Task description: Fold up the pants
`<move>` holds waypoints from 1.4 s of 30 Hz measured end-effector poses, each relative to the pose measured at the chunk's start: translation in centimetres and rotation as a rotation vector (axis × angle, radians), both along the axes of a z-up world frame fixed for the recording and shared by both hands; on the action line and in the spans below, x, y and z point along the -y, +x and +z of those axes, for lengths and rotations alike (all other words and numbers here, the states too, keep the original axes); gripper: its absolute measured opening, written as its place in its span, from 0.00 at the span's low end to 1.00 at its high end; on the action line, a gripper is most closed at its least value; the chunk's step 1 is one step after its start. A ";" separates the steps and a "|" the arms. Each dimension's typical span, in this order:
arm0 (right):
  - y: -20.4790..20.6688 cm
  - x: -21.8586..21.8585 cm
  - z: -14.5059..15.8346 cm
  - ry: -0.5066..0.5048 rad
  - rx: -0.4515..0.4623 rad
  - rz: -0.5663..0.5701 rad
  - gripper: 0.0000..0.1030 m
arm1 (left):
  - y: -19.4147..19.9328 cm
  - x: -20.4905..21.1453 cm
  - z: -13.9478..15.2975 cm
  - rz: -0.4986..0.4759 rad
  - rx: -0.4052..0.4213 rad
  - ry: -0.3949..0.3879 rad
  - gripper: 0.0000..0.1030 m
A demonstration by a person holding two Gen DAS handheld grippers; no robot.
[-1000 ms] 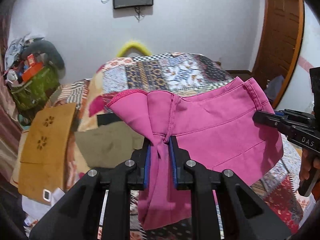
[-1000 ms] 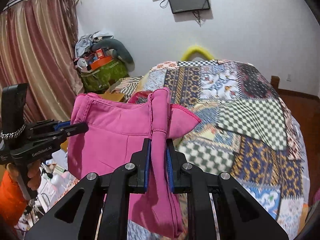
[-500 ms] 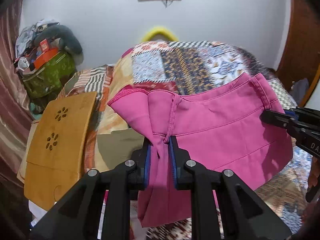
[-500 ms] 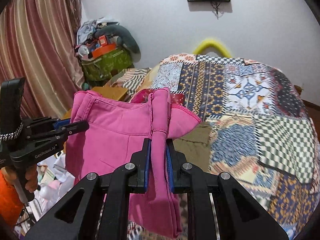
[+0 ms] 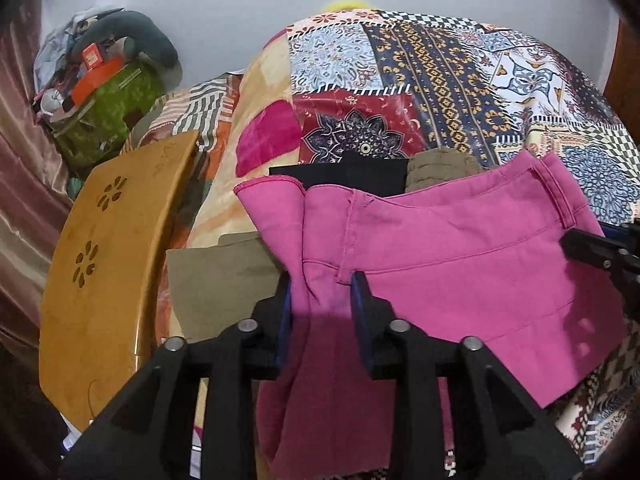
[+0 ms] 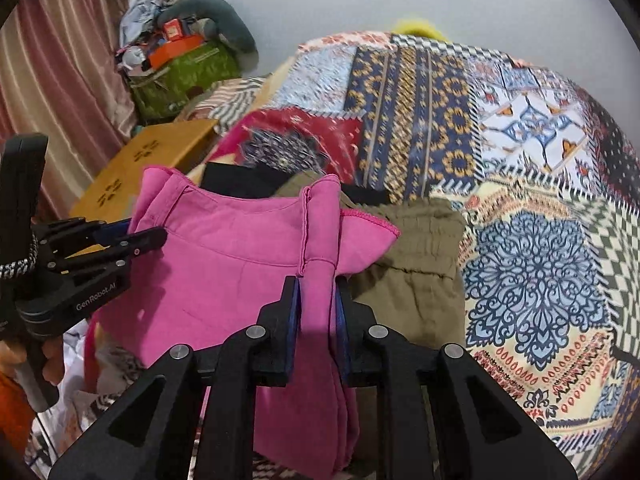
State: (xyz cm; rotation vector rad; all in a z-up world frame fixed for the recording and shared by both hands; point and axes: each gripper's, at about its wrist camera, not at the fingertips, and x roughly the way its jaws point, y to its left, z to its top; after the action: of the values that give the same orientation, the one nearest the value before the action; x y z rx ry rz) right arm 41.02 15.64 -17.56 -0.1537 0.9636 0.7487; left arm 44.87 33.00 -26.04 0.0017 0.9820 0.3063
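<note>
Patchwork bedspread (image 6: 520,128) under pink cotton pants (image 5: 460,272) held up at lower centre.
Left gripper (image 5: 322,292) and right gripper (image 6: 317,298) each clench pink fabric. Yellow wooden board (image 5: 108,264) lies left, olive garment (image 6: 416,264) and black cloth (image 5: 352,170) behind the pants. "GenRobot.AI" reads on the left tool at left edge.

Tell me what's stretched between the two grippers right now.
The pink pants, hanging from left gripper across to right gripper; both wrist views show it.
</note>
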 end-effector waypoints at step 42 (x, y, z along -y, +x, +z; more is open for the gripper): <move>-27.6 15.5 27.2 0.421 0.517 0.022 0.19 | -35.7 15.8 30.8 -0.088 0.699 0.045 0.65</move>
State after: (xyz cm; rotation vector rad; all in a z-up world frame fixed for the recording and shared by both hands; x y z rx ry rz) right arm 13.45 0.19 9.67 0.0137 0.3031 0.8607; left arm 9.21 17.25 4.78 -0.0199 0.2805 0.2220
